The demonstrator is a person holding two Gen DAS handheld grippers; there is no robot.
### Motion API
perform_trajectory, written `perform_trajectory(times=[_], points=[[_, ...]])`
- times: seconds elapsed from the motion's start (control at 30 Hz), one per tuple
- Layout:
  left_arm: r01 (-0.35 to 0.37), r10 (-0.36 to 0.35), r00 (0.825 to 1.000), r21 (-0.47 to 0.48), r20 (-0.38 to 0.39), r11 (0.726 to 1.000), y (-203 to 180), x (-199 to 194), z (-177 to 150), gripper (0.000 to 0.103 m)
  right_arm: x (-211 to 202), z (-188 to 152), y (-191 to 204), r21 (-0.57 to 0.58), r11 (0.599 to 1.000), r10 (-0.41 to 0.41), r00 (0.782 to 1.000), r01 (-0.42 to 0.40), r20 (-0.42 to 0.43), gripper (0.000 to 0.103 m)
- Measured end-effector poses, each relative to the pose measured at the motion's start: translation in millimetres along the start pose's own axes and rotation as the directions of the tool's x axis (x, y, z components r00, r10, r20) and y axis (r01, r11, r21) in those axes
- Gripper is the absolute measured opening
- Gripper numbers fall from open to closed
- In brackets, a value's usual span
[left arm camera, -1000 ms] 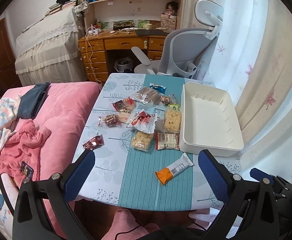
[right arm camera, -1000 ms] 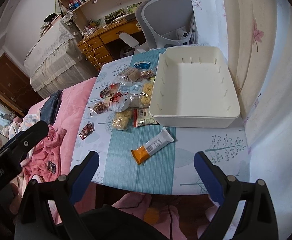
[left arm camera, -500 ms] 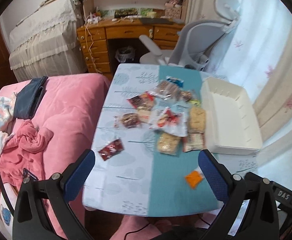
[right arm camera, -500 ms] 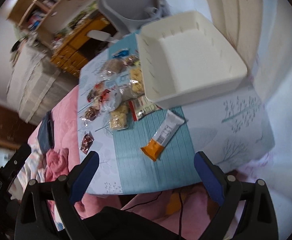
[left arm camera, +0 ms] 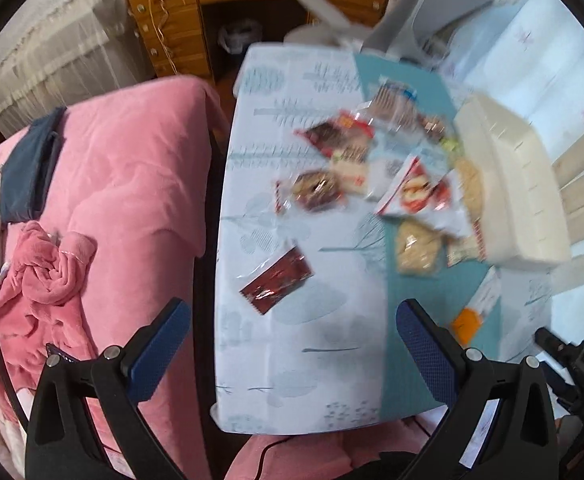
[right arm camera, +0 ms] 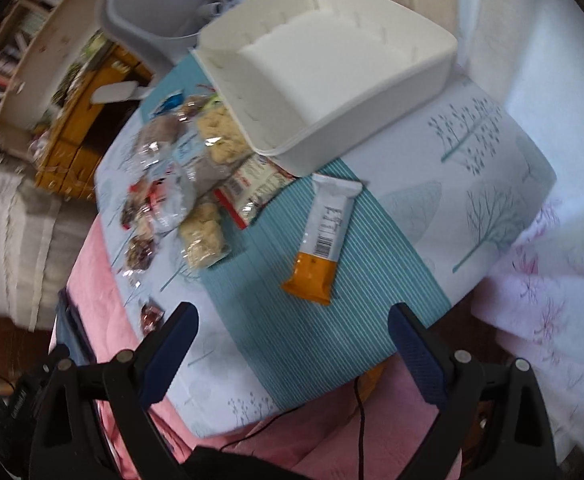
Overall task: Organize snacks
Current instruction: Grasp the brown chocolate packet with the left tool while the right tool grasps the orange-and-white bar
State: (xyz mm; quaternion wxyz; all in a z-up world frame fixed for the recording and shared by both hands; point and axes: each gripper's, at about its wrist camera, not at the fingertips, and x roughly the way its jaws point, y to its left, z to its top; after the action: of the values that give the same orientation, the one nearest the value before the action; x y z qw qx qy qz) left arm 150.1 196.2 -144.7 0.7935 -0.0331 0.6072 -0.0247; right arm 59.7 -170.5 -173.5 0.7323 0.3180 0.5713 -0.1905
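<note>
Left gripper (left arm camera: pixel 290 340): spread wide, empty, above a glossy dark-red foil packet (left arm camera: pixel 276 280) lying diagonal on the printed tablecloth (left arm camera: pixel 292 360). Crinkly clear snack bags (right arm camera: pixel 196 184) cluster mid-table. Snack bar (right arm camera: pixel 324 236): flat, rectangular, long axis near-far, orange end toward the wide, empty right gripper (right arm camera: pixel 292 336). White rigid plastic bin (right arm camera: pixel 372 92) beyond.

A pink bed (left arm camera: pixel 132 184) lies at 9 o'clock, a wooden desk (left arm camera: pixel 252 4) and grey chair (left arm camera: pixel 444 12) at 12.
</note>
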Motion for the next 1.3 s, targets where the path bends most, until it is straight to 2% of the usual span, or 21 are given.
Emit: perform_trajectory(times=[0.2, 0.43, 0.57, 0.67, 0.77, 1.03, 1.1, 1.2, 1.27, 1.3], points=[[0.001, 0.003, 0.992, 0.028, -0.127, 1.0, 17.3, 58.5, 10.0, 0.1, 27.6, -5.3, -3.5, 0.076, 0.994, -0.076, 0.996, 0.072, 0.054, 0.096], [-0.009, 0.03, 0.977, 0.097, -0.209, 0.995, 15.8, 111.5, 20.2, 0.098, 57.7, -1.7, -10.3, 0.131, 0.978, -0.169, 0.983, 0.159, 0.072, 0.094], [-0.012, 0.044, 0.972, 0.141, -0.232, 0.99, 15.4, 133.7, 25.6, 0.095, 74.9, 4.9, -9.0, 0.123, 0.97, -0.222, 0.972, 0.211, 0.082, 0.088], [0.006, 0.042, 0.96, 0.172, -0.275, 0.985, 11.2, 150.8, 27.9, 0.095, 86.6, 10.9, -5.6, 0.099, 0.958, -0.279, 0.957, 0.271, 0.084, 0.086], [0.014, 0.041, 0.954, 0.183, -0.297, 0.983, 11.1, 160.4, 29.2, 0.092, 97.1, 15.8, -0.2, 0.073, 0.952, -0.304, 0.95, 0.299, 0.073, 0.078], [0.026, 0.045, 0.942, 0.207, -0.331, 0.978, 10.8, 181.3, 31.5, 0.068, 114.8, 24.7, 17.2, -0.006, 0.937, -0.347, 0.936, 0.348, 0.052, 0.069], [0.026, 0.045, 0.941, 0.204, -0.336, 0.979, 11.8, 184.9, 30.2, 0.06, 117.9, 26.2, 20.6, -0.028, 0.933, -0.357, 0.933, 0.359, 0.049, 0.06], [0.031, 0.04, 0.947, 0.214, -0.318, 0.976, 14.1, 185.6, 30.7, 0.058, 122.4, 28.0, 25.0, -0.047, 0.926, -0.372, 0.928, 0.373, 0.035, 0.053], [0.029, 0.041, 0.951, 0.221, -0.308, 0.975, 13.9, 184.1, 30.7, 0.054, 133.3, 27.8, 30.4, -0.047, 0.927, -0.372, 0.928, 0.372, 0.016, 0.05], [0.026, 0.043, 0.954, 0.225, -0.298, 0.974, 13.6, 182.7, 30.8, 0.047, 135.8, 27.5, 29.9, -0.046, 0.931, -0.362, 0.932, 0.361, 0.003, 0.045]])
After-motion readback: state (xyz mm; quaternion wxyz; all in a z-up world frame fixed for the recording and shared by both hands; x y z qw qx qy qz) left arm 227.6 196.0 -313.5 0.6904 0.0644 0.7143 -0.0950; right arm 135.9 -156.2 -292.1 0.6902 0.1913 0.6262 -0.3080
